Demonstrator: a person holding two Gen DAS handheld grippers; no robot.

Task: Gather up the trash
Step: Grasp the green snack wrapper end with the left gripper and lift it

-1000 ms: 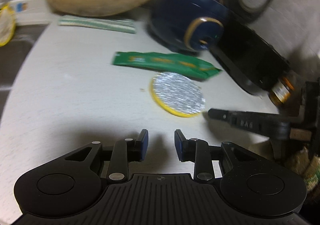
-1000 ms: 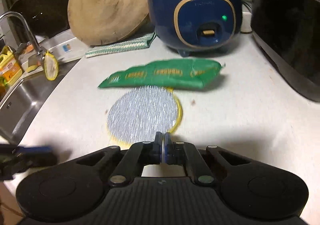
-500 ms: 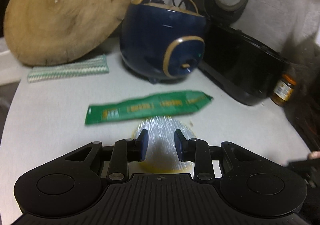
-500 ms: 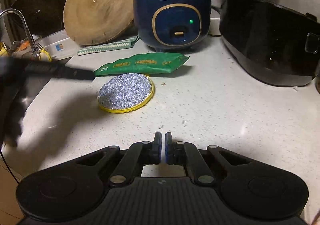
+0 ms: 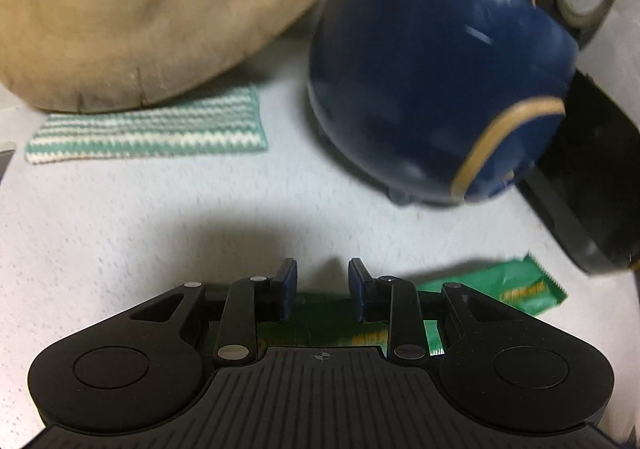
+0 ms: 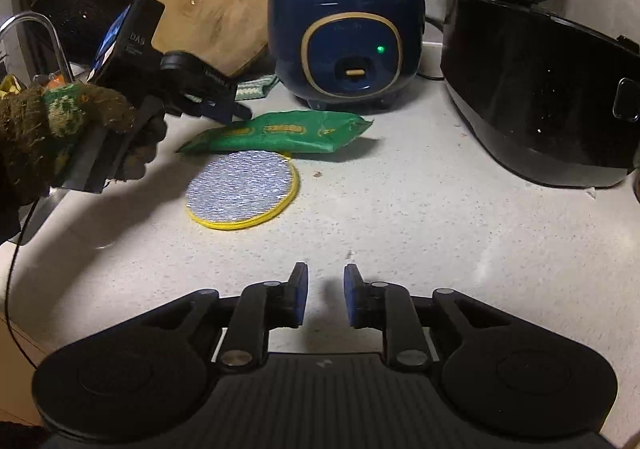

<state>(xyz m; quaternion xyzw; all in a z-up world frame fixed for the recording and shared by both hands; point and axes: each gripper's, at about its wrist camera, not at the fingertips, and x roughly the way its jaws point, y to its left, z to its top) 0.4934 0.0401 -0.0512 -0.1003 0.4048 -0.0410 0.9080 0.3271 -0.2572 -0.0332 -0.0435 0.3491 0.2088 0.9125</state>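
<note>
Left claw [image 5: 322, 289] now lower, over green wrapper [image 6: 280, 131]; right claw [image 6: 326, 295] newly parted, back from wrapper. Both claws released, empty. Wrapper flat on counter [image 6: 400, 225], before blue cooker [image 6: 344, 33], touching foil disc [image 6: 242, 189]. Left claw straddles wrapper, likely for pinch.

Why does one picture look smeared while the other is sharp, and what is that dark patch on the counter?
Left wrist view: motion blur smears the blue cooker and wooden board; the left claw stays crisp. Right wrist view: sharp, and the dark patch is the shadow under the gloved hand; fisheye bends the edges.
</note>
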